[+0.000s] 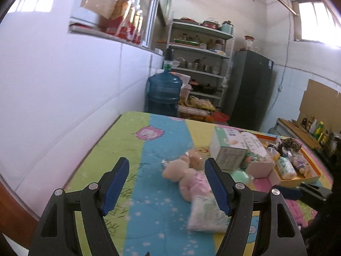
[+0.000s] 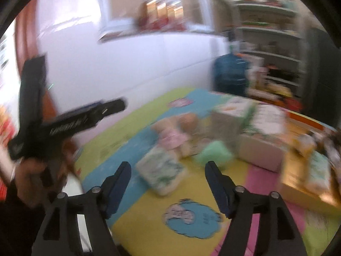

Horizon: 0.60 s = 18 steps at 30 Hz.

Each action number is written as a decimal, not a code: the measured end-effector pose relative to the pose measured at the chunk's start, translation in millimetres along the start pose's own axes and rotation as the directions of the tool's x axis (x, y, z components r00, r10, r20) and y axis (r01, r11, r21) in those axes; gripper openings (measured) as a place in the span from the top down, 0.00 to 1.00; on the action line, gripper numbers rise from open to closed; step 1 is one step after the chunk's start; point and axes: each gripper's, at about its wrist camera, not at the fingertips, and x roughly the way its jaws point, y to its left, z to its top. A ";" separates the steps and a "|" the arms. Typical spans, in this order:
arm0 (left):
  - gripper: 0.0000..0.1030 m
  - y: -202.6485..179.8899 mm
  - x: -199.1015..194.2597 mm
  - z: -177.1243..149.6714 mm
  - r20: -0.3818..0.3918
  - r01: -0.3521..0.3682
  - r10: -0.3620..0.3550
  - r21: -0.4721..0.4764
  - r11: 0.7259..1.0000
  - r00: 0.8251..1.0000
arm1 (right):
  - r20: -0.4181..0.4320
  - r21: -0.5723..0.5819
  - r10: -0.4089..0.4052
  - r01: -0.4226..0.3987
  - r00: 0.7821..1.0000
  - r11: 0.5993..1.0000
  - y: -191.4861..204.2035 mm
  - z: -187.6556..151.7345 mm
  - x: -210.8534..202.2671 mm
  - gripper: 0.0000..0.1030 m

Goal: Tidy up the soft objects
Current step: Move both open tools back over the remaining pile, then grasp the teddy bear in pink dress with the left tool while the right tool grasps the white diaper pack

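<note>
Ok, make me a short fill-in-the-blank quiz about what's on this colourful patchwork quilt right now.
1. The beige plush bear wears a ____ dress.
2. The left gripper has its jaws ____, with nothing held.
3. The big blue water jug stands beyond the quilt's ____ edge.

Missing words: pink; open; far

Each gripper (image 1: 167,186) had black angular arms, silver round screws and ribbed blue pads (image 1: 116,186). The left gripper's body (image 2: 64,123) carried white lettering.

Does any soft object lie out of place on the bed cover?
Yes. A beige plush teddy bear in pink clothes lies toppled on the bedcover, and a clear plastic packet lies loose beside it, outside the orange cardboard tray.
</note>
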 end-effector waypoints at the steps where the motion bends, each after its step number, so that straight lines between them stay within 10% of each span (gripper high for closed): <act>1: 0.27 3.4 -0.6 -1.1 0.000 -0.002 0.002 -0.003 1.000 1.000 | -0.033 -0.045 0.039 -0.041 0.999 0.998 3.6 3.6 7.9 0.30; 18: 0.27 33.3 9.2 -16.7 -0.049 0.000 -0.001 -0.011 1.000 0.999 | -0.336 -0.341 0.097 -0.217 0.937 0.915 20.2 16.4 90.8 0.30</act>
